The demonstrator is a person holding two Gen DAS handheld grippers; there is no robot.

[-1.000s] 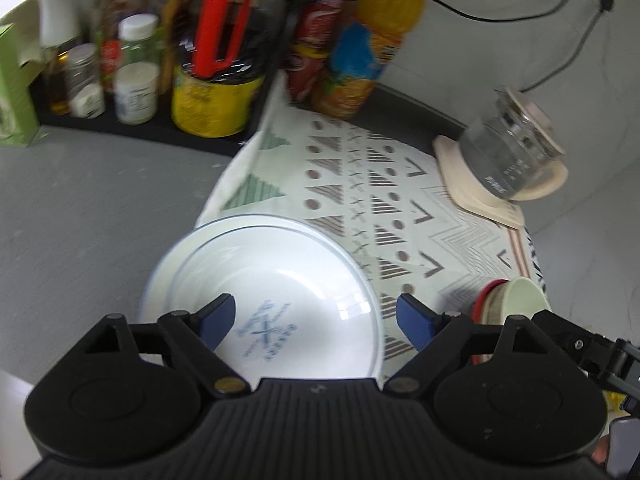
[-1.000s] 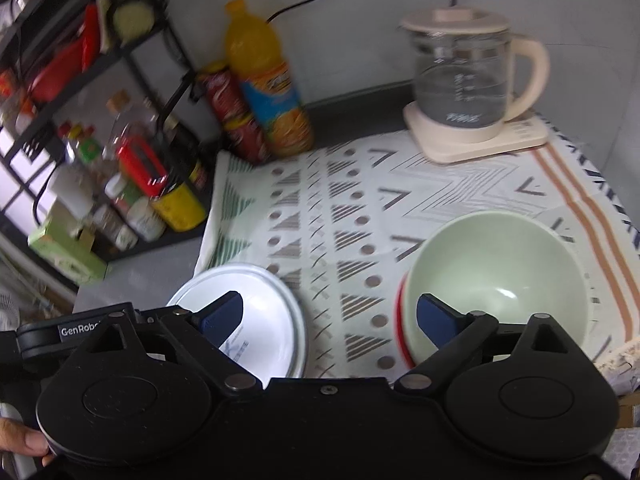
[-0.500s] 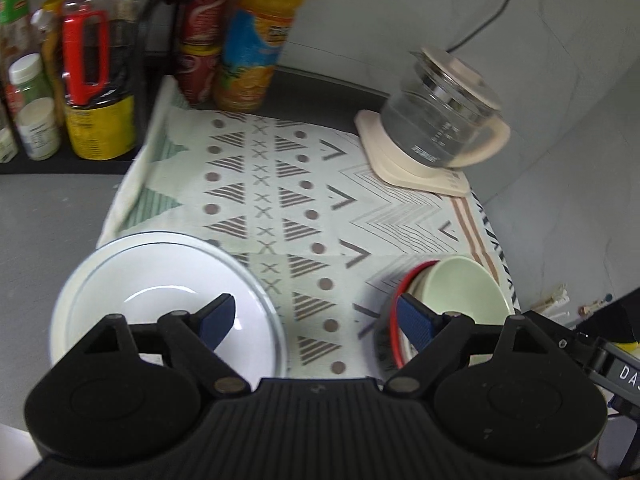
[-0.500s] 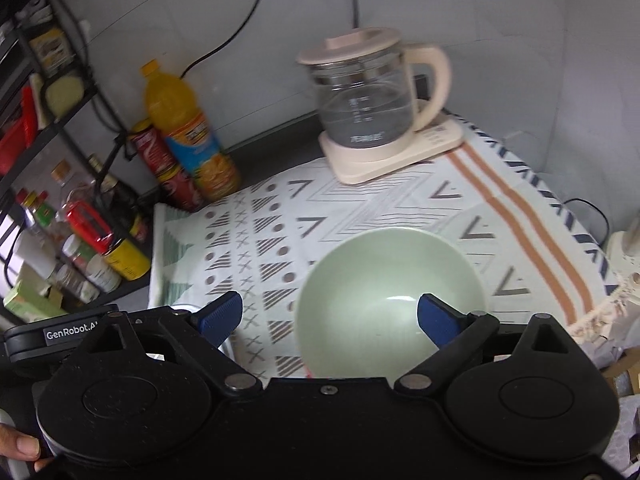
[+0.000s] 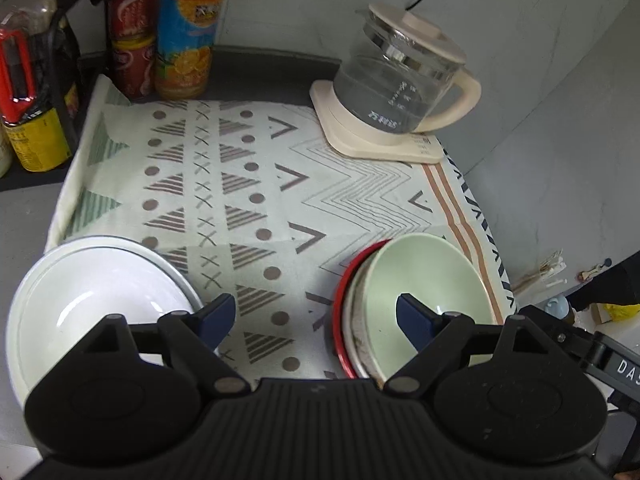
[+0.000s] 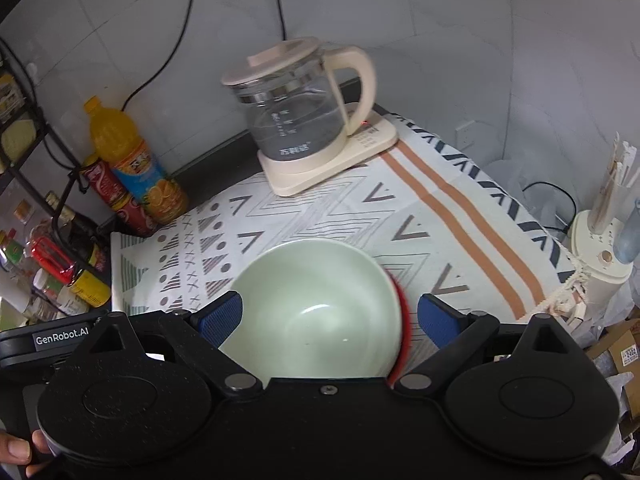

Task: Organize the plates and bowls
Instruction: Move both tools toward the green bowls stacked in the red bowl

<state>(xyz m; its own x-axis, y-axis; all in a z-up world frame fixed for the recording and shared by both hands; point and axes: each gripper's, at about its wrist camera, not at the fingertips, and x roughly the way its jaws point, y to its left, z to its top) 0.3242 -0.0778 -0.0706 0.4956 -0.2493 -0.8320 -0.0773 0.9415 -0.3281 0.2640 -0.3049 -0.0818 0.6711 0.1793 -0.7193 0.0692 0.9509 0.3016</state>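
Note:
A pale green bowl [image 5: 428, 280] sits nested in a stack with a red-rimmed dish [image 5: 345, 292] at the near right of the patterned cloth [image 5: 256, 184]. A white bowl on a white plate [image 5: 84, 292] stands at the near left. My left gripper [image 5: 316, 318] is open and empty above the cloth between the two stacks. My right gripper [image 6: 330, 316] is open and hovers over the green bowl [image 6: 316, 312], one finger on each side of it, not touching that I can see.
A glass kettle on a cream base [image 5: 394, 92] stands at the back right. An orange juice bottle [image 5: 186, 28] and red cans [image 5: 132, 32] stand at the back left, by a rack of jars [image 5: 28, 80]. The counter's right edge drops to clutter [image 6: 604, 248].
My left gripper swung right, off the white bowl, and now faces the gap between the stacks. My right gripper swung right and centred over the green bowl.

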